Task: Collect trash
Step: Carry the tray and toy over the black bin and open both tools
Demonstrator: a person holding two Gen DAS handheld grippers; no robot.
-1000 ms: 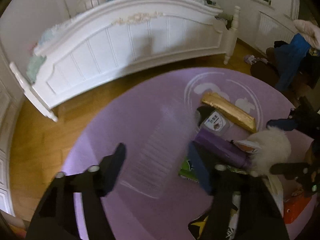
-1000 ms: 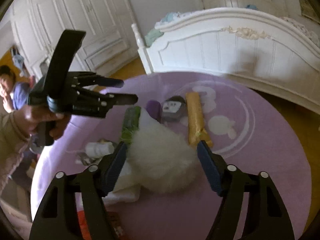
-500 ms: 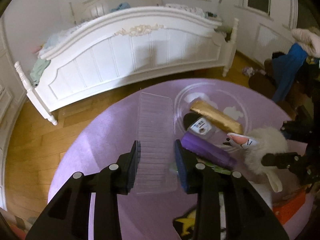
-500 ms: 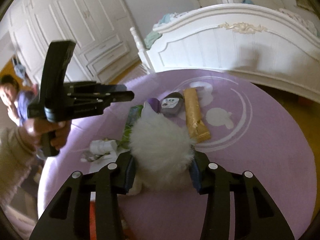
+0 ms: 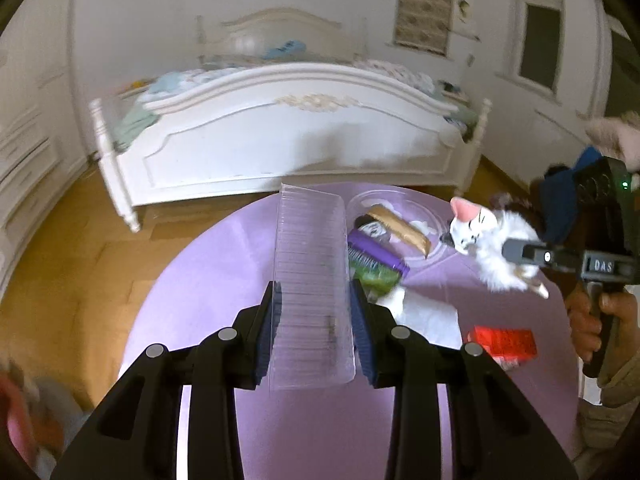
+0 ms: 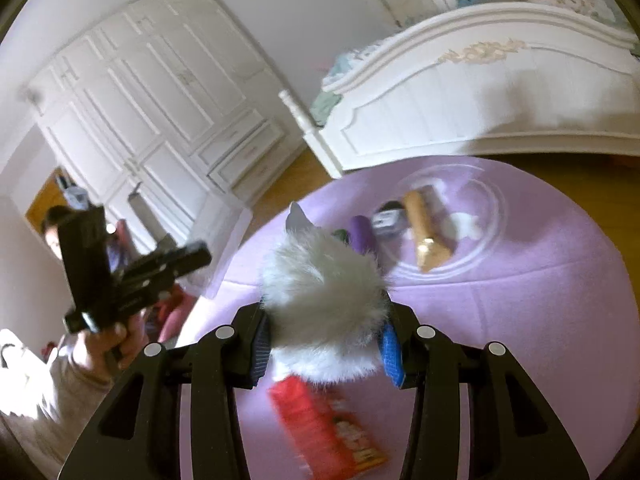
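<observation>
- My left gripper (image 5: 316,332) pinches a clear plastic tray (image 5: 310,280) by its long sides, and the tray sticks out forward over the purple rug (image 5: 208,280), clear of it.
- This tray is thin and ribbed; I judge it could buckle or slide out if I tilt it, since my fingers (image 5: 272,332) catch only its near end.
- Just right of the tray, on the rug, lie a green wrapper (image 5: 376,278), a purple brush (image 5: 380,254), a small dark bottle (image 5: 370,226) and a gold packet (image 5: 404,230), all close together.
- A white tissue (image 5: 428,310) and a red box (image 5: 502,342) lie nearer to me on the rug, not yet picked up.
- Further right, my right gripper (image 6: 326,346) squeezes a fluffy white toy cat (image 6: 324,300), lifted off the rug above the red box.
- The fur is soft and bulky, so I suspect the hold is on fluff rather than body, and a quick swing could shake it loose.
- I also wonder whether the cat is trash at all; binning it would be a mistake.
- No bin shows in either view, so I cannot tell where these go.
</observation>
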